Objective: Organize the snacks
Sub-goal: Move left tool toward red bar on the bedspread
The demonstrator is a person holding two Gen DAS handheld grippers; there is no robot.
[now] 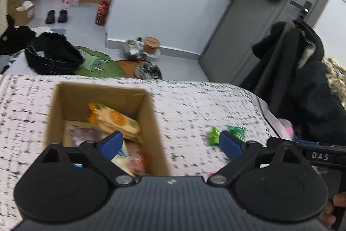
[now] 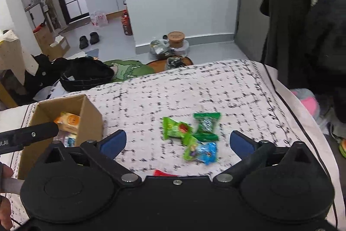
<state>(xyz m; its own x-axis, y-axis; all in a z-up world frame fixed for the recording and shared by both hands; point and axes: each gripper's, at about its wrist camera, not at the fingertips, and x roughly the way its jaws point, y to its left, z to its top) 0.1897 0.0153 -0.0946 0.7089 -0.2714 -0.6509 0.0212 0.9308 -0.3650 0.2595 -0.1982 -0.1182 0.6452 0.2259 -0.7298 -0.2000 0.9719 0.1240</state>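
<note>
An open cardboard box [image 1: 149,122] stands on the patterned bed cover and holds an orange-and-cream snack pack [image 1: 116,120] and other wrapped snacks. It also shows at the left in the right wrist view [image 2: 90,120]. My left gripper [image 1: 170,143] is open and empty, above the box's right wall. Green snack packets [image 1: 214,135] lie to the right of it. My right gripper [image 2: 178,141] is open and empty, just above a light green packet [image 2: 175,128], a dark green packet [image 2: 206,125], a blue-green packet [image 2: 202,152] and a red wrapper [image 2: 163,173].
The bed cover [image 2: 173,88] ends at its far edge [image 1: 173,79] and right edge [image 2: 302,114]. Beyond are a black bag [image 2: 86,75], a green mat [image 2: 127,69], a round brown tub [image 2: 176,38] and dark coats [image 2: 302,14] hanging at right.
</note>
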